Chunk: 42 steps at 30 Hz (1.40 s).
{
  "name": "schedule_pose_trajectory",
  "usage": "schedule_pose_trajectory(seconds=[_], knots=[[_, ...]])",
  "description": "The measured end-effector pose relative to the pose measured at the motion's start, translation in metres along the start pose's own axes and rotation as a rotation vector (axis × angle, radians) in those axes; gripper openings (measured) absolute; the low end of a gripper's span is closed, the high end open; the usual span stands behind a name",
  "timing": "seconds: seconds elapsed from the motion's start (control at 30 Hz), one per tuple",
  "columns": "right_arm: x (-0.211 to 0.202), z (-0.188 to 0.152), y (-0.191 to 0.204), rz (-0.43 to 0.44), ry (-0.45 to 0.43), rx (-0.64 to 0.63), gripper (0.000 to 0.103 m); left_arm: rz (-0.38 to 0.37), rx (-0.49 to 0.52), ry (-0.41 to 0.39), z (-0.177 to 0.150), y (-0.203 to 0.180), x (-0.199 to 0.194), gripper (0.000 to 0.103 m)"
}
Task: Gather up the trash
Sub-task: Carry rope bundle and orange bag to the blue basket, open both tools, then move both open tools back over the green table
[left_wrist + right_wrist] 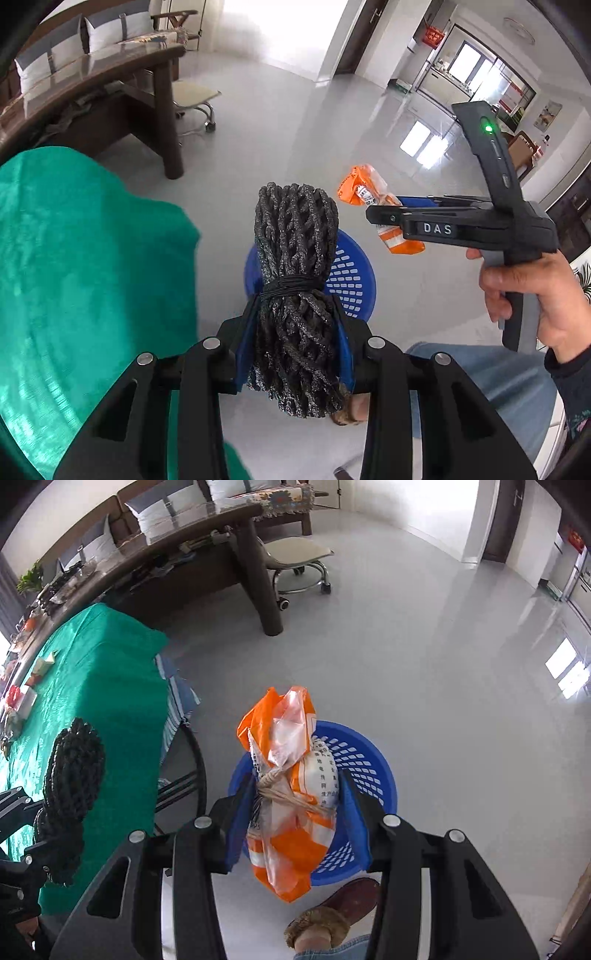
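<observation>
Lettering "DAS" marks the right gripper, at right of the left wrist view, pinching an orange-and-white bag with print too small to read. Left gripper pinches a black mesh bundle. Both hang over a blue basket, green cloth at left.

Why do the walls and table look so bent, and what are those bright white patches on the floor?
Left wrist view: the fisheye lens bows the wooden table and walls; window glare mirrors off the glossy floor, and the doorway is blown out white. Right wrist view: same bending at the edges, with a reflection at right; the blue basket stays sharp.
</observation>
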State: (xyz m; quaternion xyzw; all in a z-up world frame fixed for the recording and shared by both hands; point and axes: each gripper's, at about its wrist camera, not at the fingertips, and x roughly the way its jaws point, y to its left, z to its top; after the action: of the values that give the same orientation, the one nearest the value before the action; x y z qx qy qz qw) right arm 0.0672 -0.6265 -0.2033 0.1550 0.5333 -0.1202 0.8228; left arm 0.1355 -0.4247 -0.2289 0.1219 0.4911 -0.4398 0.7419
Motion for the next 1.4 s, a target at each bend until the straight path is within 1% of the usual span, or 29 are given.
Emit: schedule_pose_trajectory(seconds=[0.13, 0.3, 0.5, 0.6, 0.63, 0.67, 0.7, 0.73, 0.77, 0.83, 0.93, 0.97, 1.0, 1.07, 1.1, 1.17, 1.23, 1.3, 1.4], knots=[[0.023, -0.005, -0.031, 0.005, 0.017, 0.063, 0.045, -0.017, -0.006, 0.031, 0.015, -0.008, 0.052, 0.038], [0.033, -0.006, -0.046, 0.029, 0.036, 0.109, 0.045, -0.029, 0.006, 0.076, 0.023, -0.013, 0.105, 0.039], [0.044, -0.006, -0.056, 0.053, 0.068, 0.169, 0.045, -0.018, -0.010, 0.106, 0.024, -0.010, 0.146, 0.040], [0.047, -0.005, -0.059, 0.087, 0.072, 0.199, 0.047, -0.005, 0.003, 0.112, 0.023, -0.013, 0.156, 0.041], [0.045, -0.006, -0.060, 0.089, 0.071, 0.207, 0.048, 0.000, 0.012, 0.110, 0.025, -0.014, 0.161, 0.049], [0.045, -0.007, -0.060, 0.095, 0.073, 0.210, 0.057, 0.002, 0.019, 0.109, 0.026, -0.014, 0.165, 0.057], [0.044, -0.005, -0.059, 0.095, 0.070, 0.214, 0.067, 0.012, 0.023, 0.108, 0.028, -0.016, 0.166, 0.077], [0.041, -0.005, -0.059, 0.093, 0.060, 0.218, 0.069, 0.031, 0.023, 0.097, 0.025, -0.013, 0.160, 0.083], [0.037, -0.005, -0.063, 0.095, 0.051, 0.221, 0.069, 0.044, 0.022, 0.086, 0.026, -0.013, 0.158, 0.083], [0.027, -0.003, -0.066, 0.093, 0.024, 0.237, 0.072, 0.053, 0.016, 0.074, 0.028, -0.013, 0.149, 0.088], [0.004, 0.005, -0.065, 0.059, -0.061, 0.247, 0.074, 0.088, 0.010, 0.000, 0.029, -0.013, 0.118, 0.092], [-0.003, 0.006, -0.063, 0.044, -0.090, 0.247, 0.079, 0.100, 0.011, -0.035, 0.029, -0.013, 0.103, 0.093], [-0.013, 0.008, -0.059, 0.023, -0.131, 0.241, 0.085, 0.109, 0.012, -0.070, 0.028, -0.015, 0.088, 0.095], [-0.030, 0.012, -0.050, -0.015, -0.208, 0.225, 0.093, 0.125, 0.017, -0.137, 0.024, -0.019, 0.058, 0.098], [-0.038, 0.013, -0.044, -0.034, -0.242, 0.213, 0.096, 0.133, 0.020, -0.169, 0.021, -0.020, 0.041, 0.098], [-0.051, 0.013, -0.029, -0.074, -0.295, 0.183, 0.098, 0.145, 0.022, -0.210, 0.011, -0.020, 0.013, 0.098], [-0.056, 0.012, -0.010, -0.101, -0.319, 0.144, 0.098, 0.156, 0.018, -0.225, -0.011, -0.017, -0.009, 0.098], [-0.056, 0.010, 0.007, -0.116, -0.326, 0.100, 0.098, 0.188, 0.011, -0.200, -0.038, -0.005, -0.023, 0.098], [-0.059, 0.004, 0.047, -0.168, -0.355, -0.003, 0.098, 0.236, -0.014, -0.171, -0.075, 0.018, -0.047, 0.098]])
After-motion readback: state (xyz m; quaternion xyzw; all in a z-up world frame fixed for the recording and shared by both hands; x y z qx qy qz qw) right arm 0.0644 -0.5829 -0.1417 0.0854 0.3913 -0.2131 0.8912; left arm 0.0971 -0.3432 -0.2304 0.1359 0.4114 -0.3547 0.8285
